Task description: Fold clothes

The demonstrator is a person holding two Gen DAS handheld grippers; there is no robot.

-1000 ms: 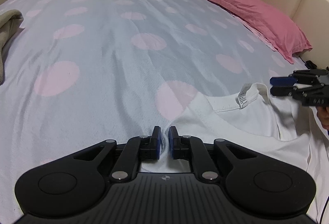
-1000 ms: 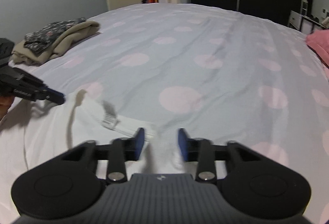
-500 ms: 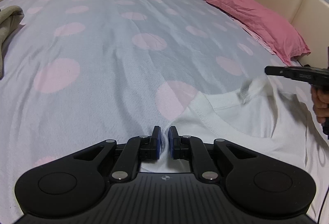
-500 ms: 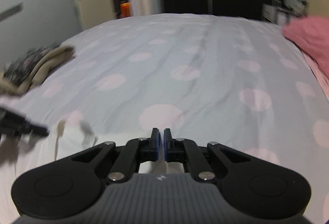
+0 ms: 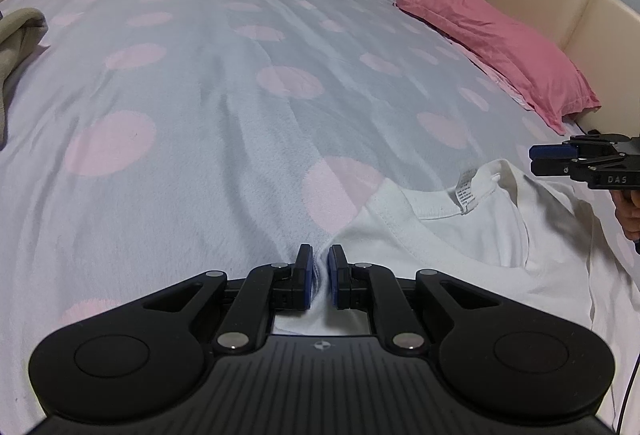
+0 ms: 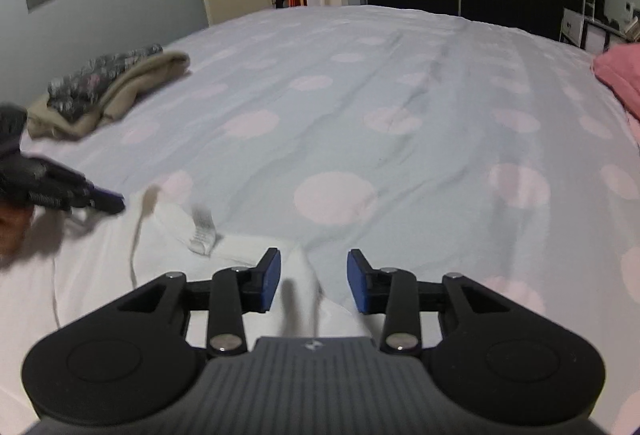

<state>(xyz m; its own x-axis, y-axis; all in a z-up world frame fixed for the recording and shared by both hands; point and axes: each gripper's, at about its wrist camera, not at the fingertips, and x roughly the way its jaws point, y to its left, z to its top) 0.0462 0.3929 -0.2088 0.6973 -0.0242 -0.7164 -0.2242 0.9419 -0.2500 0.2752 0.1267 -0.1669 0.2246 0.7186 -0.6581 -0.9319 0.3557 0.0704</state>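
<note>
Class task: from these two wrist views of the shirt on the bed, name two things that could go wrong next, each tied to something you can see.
1. The left gripper pinches only a thin ridge at the edge of the white T-shirt; a tug might slip it free.
2. The right gripper is opening, its pads clear of the raised fold between them, so that shoulder may drop unevenly.

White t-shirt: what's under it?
The white t-shirt lies on the polka-dot bedspread, which shows all around its collar edge. Anything beneath the fabric itself is covered and cannot be seen.

White T-shirt (image 5: 480, 247), flat on bed, neckline up
</note>
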